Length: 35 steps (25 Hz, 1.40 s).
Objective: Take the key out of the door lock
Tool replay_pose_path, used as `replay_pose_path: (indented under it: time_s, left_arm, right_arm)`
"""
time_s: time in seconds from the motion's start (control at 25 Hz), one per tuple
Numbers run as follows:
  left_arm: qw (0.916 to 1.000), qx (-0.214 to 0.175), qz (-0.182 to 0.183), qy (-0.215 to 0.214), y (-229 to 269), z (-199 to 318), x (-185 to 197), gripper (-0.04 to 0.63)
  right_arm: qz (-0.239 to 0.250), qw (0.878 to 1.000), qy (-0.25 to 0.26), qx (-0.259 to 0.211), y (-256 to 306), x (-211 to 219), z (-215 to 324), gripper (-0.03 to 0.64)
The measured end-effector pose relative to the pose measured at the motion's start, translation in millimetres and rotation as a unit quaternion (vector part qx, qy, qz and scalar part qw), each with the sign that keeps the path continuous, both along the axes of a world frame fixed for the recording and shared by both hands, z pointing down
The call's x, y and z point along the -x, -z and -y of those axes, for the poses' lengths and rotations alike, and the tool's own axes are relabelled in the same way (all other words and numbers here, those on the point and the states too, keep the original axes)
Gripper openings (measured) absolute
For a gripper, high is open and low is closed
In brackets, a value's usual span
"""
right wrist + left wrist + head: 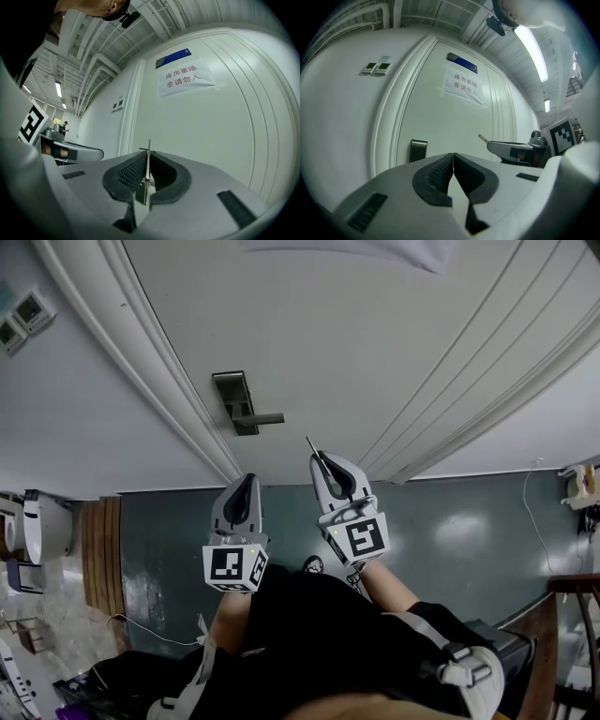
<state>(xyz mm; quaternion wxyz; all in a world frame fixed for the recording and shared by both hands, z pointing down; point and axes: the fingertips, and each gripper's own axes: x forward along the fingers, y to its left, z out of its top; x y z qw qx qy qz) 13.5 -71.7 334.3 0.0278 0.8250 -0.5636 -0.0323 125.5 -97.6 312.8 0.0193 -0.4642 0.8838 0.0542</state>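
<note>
Silver metal, thin and stiff, the small key (311, 447) juts from the right gripper (325, 465), clear of the dark lock plate (237, 404) on the door. In its own view, the left gripper (453, 161) has its fingers together, empty. The right gripper view shows fingers pinching the light, likely slippery key by its flat head, the surest hold.

**Dark floor, white door**

Below me is a dark green floor (450, 531), glossy enough to catch pale reflections. A strip of brown wooden slats (99, 559) lies along its left side, and a thin pale cable (141, 626) trails across the floor beside them. The floor meets a white panelled door (375, 334). Fixed on the door are a dark metal lock plate (232, 399) with a lever handle (266, 418), a paper notice (461, 86) and, above that, a small blue plate (462, 63).
</note>
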Motion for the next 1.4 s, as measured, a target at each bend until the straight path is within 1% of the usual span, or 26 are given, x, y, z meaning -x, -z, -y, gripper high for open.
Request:
replay_pose_path:
  time_s: [0.44,0.68,0.88,1.0,1.12,1.4]
  left_arm:
    - [0.9998,-0.005,0.000,-0.017,3,4,-19,0.025]
    - [0.9993,0.003,0.003,-0.037,-2,2,-37,0.025]
    - [0.9990,0.013,0.006,-0.043,-5,0,-44,0.025]
    - [0.9988,0.009,0.009,-0.047,-2,1,-50,0.025]
    - [0.9986,0.007,0.010,-0.052,-1,0,-55,0.025]
    - [0.9977,0.020,0.015,-0.063,-9,-4,-67,0.025]
  right_arm:
    - [0.004,1.000,-0.004,-0.004,2,-13,0,0.032]
    - [0.014,1.000,-0.001,-0.010,3,-22,-6,0.031]
    - [0.011,1.000,-0.008,-0.001,-1,-32,-9,0.031]
    - [0.013,1.000,-0.014,0.004,-2,-39,-8,0.031]
    - [0.014,1.000,-0.017,-0.001,-1,-43,-9,0.031]
    - [0.027,0.999,-0.028,0.010,-11,-54,-15,0.031]
